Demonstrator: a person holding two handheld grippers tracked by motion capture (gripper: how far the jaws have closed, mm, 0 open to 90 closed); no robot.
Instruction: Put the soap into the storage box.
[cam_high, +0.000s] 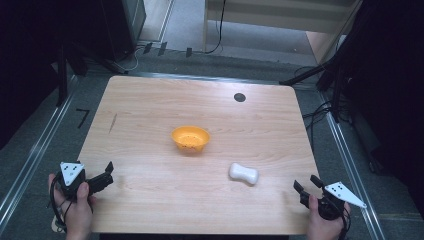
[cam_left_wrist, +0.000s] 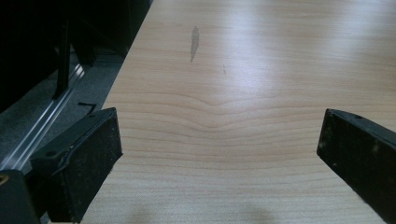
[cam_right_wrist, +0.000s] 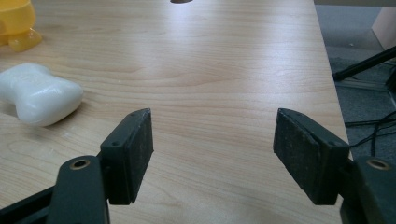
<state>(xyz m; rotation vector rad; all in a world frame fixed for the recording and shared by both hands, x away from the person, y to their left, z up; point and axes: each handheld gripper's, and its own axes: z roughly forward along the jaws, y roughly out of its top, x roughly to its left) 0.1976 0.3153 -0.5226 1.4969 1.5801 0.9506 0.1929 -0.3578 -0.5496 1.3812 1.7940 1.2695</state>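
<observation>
While both my grippers wait at the near corners of the table (cam_high: 150, 100), nothing is held.

High view: left gripper (cam_high: 102, 176) at the near-left edge, right gripper (cam_high: 306, 184) at the near-right; white bone-shaped piece (cam_high: 243, 173) lying flat between the right gripper and the orange bowl (cam_high: 190, 138), apart from both.

Left gripper view: jaws wide, bare wood between them.

Right gripper view: jaws parted, empty; white piece (cam_right_wrist: 37, 94) ahead to my left, bowl (cam_right_wrist: 16, 23) beyond.

Step, as I judge it: the reach has not begun. Next: swing the right gripper left, straddle the piece, close.
</observation>
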